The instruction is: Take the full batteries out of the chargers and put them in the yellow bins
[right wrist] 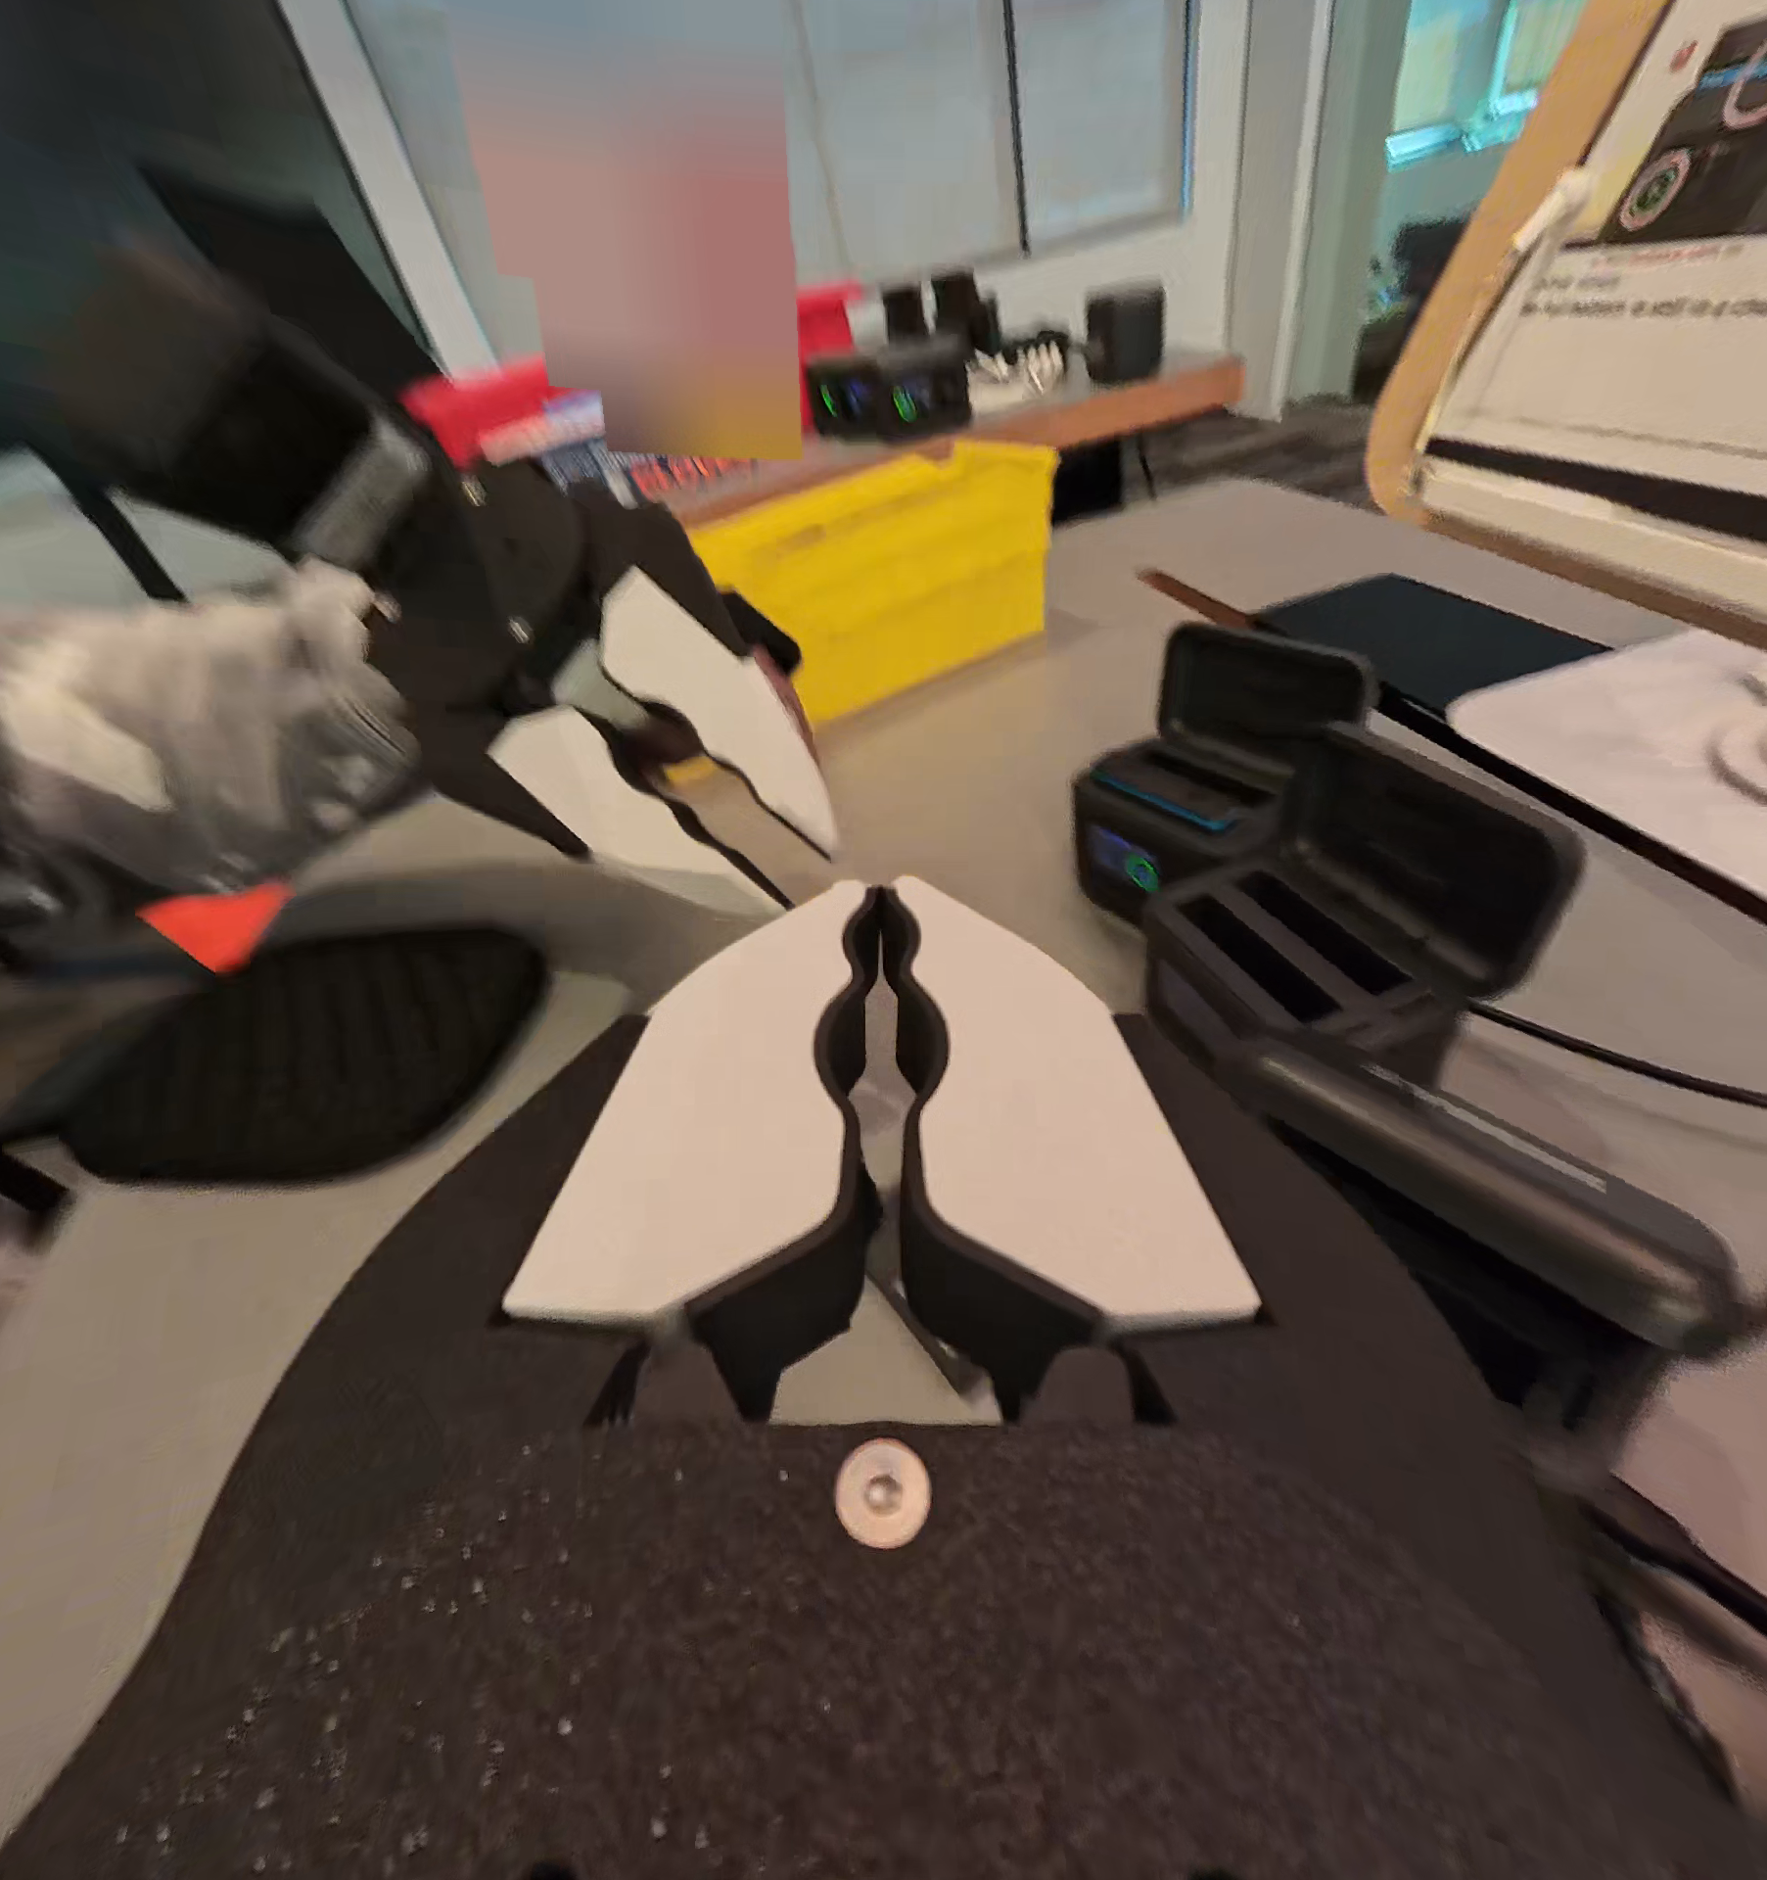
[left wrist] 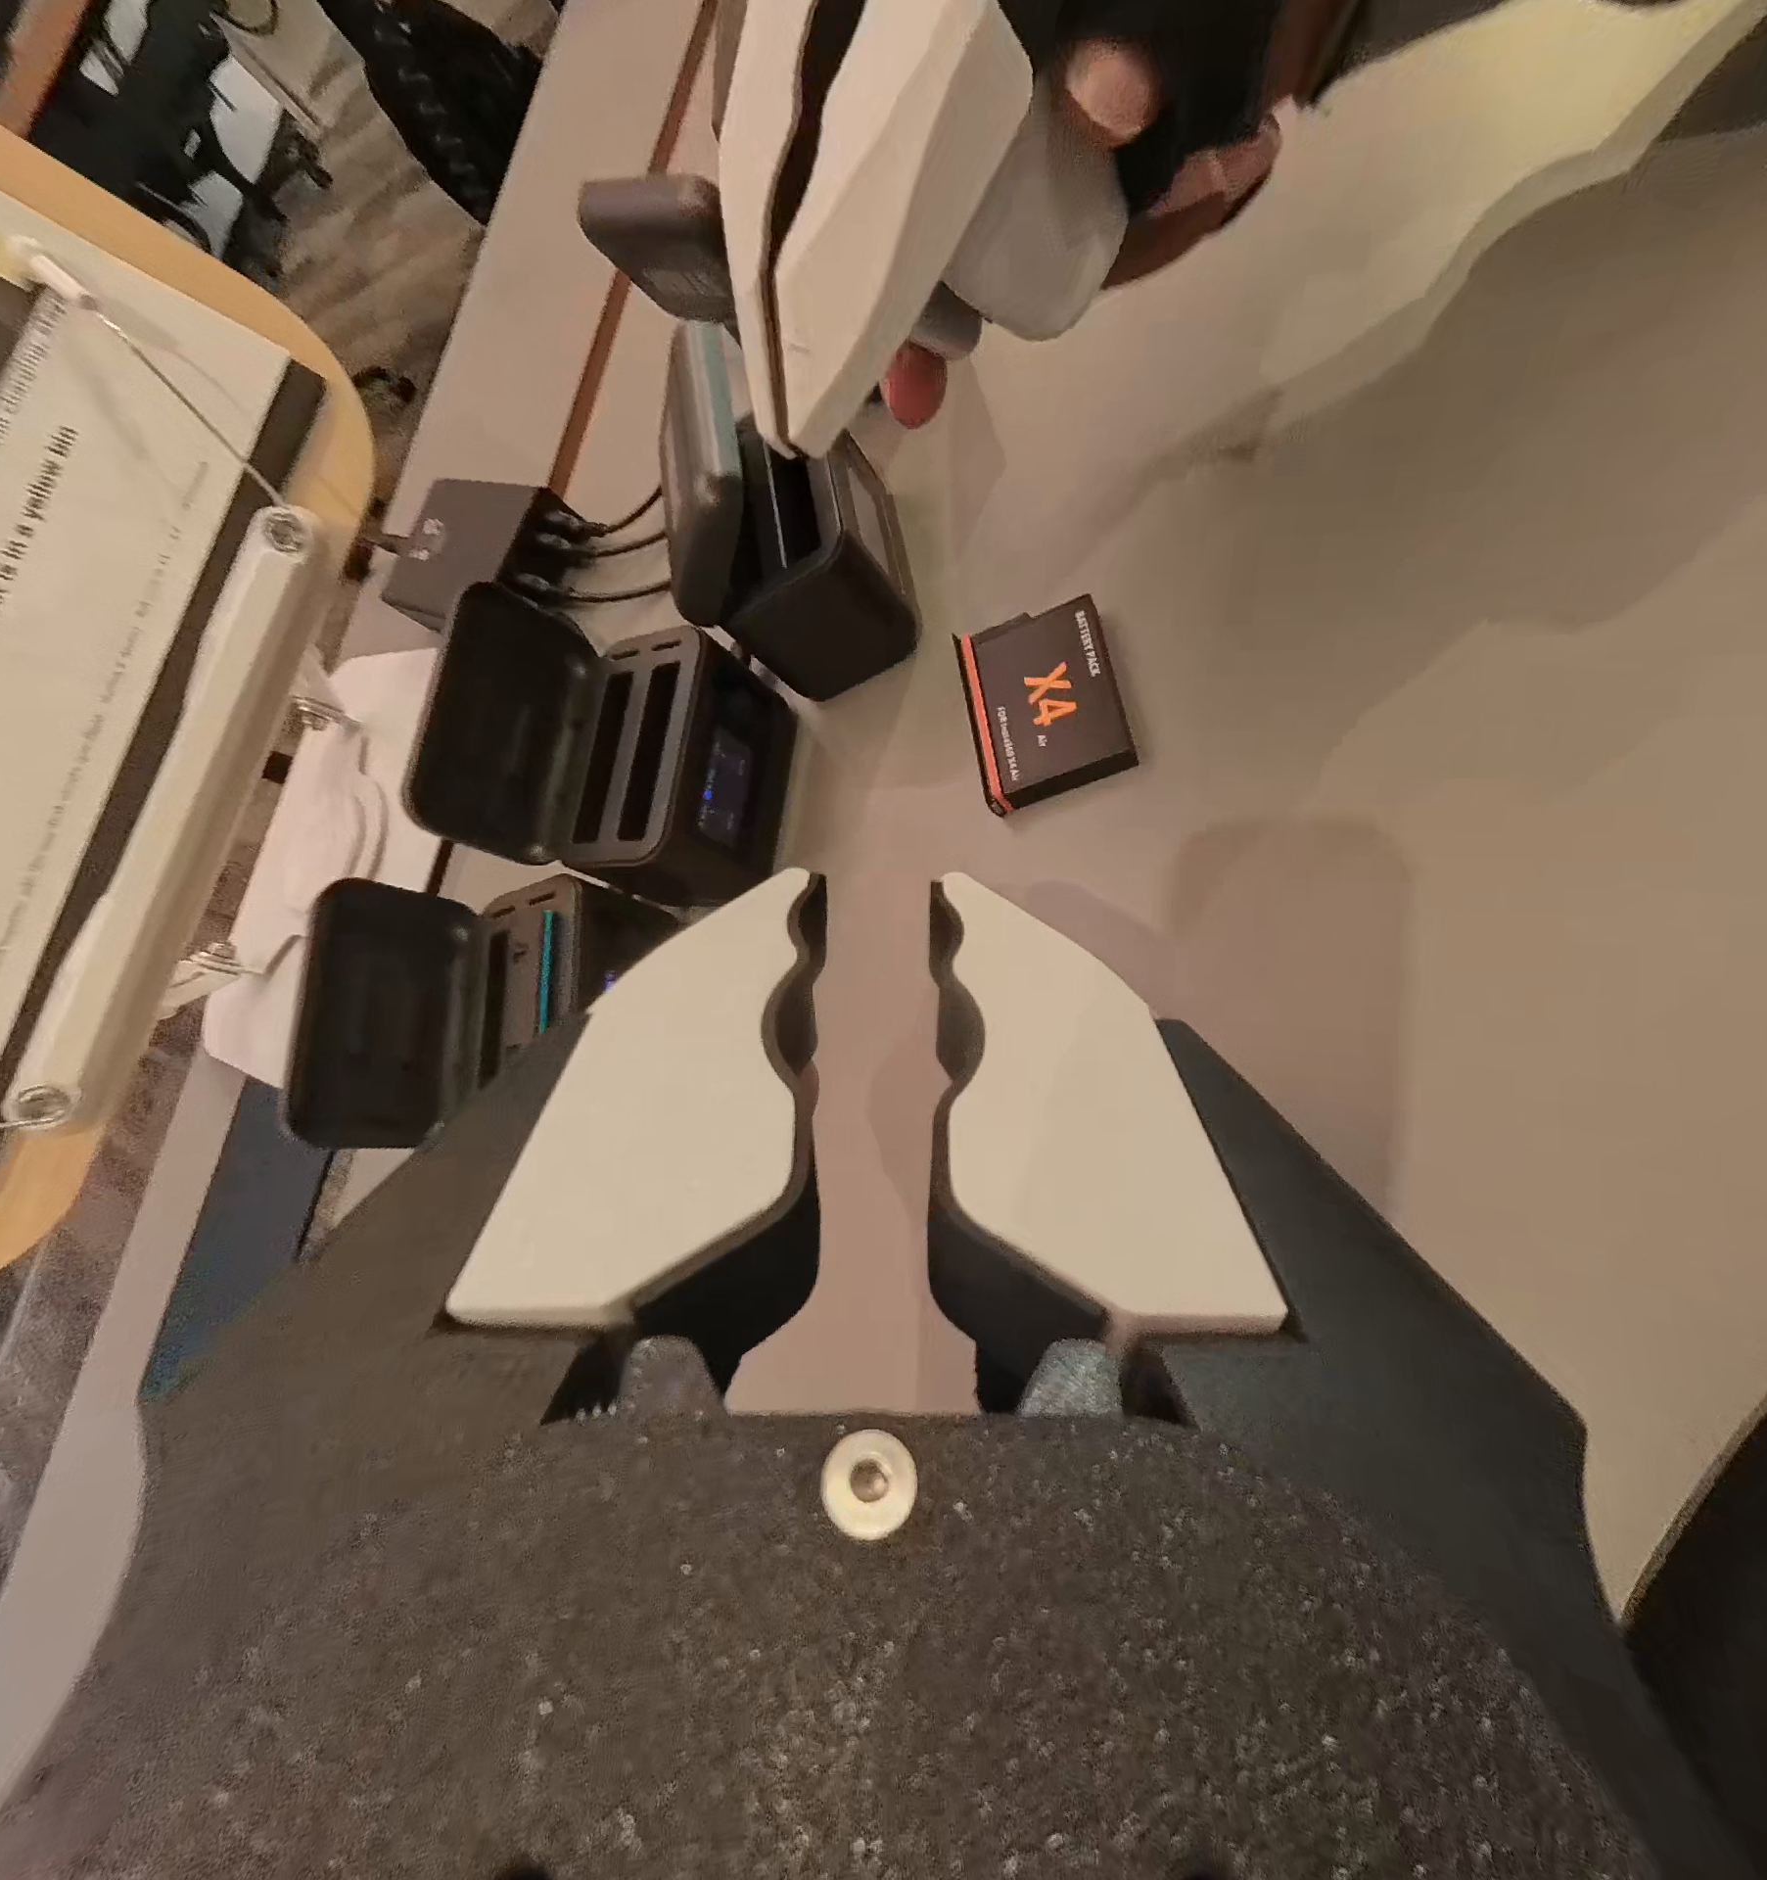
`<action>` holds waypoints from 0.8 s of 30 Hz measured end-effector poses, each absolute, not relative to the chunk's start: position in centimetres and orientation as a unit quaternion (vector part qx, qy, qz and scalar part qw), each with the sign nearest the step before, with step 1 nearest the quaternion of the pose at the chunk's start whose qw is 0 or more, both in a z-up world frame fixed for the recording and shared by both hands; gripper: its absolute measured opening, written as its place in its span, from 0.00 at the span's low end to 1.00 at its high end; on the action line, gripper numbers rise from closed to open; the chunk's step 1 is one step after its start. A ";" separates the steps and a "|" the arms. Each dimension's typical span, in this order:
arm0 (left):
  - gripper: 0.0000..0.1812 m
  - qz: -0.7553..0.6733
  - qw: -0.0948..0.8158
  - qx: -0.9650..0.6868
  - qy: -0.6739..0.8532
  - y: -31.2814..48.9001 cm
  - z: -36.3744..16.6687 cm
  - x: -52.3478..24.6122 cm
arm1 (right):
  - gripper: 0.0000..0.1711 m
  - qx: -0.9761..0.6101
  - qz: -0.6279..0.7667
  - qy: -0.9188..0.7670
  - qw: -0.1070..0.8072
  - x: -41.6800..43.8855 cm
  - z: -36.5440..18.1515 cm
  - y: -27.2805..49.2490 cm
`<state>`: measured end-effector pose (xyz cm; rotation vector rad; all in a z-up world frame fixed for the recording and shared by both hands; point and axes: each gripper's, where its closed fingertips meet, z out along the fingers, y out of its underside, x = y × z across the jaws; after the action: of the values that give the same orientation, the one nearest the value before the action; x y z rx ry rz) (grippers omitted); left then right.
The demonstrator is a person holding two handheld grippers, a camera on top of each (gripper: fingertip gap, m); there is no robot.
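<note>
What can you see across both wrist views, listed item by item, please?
Chargers: three, black, lids open, in a row along the table's left edge.
Battery: one, black with orange, lying flat on the table beside the chargers.
Yellow bin: one, yellow, at the table's far end.
Power hub: one, black, cabled, behind the chargers.
Instruction sheet: one, white, on a wooden board.
Table: one, grey.
Left gripper: white fingers, open, empty.
Right gripper: white fingers, shut, tips at the far charger.

black battery with orange markings, black chargers, yellow bin, white-fingered grippers on a grey table.
</note>
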<state>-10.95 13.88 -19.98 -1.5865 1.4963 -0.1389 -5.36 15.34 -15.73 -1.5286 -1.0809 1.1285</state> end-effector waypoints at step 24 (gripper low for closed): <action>0.33 -0.135 0.288 -0.759 0.568 15.1 -27.2 -5.0 | 0.27 -0.700 0.288 -0.539 0.369 -0.4 -21.6 16.3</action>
<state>-5.01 15.10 -27.18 -2.0284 1.5165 -0.3595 -0.36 16.33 -21.59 -1.7969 -1.3845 0.7401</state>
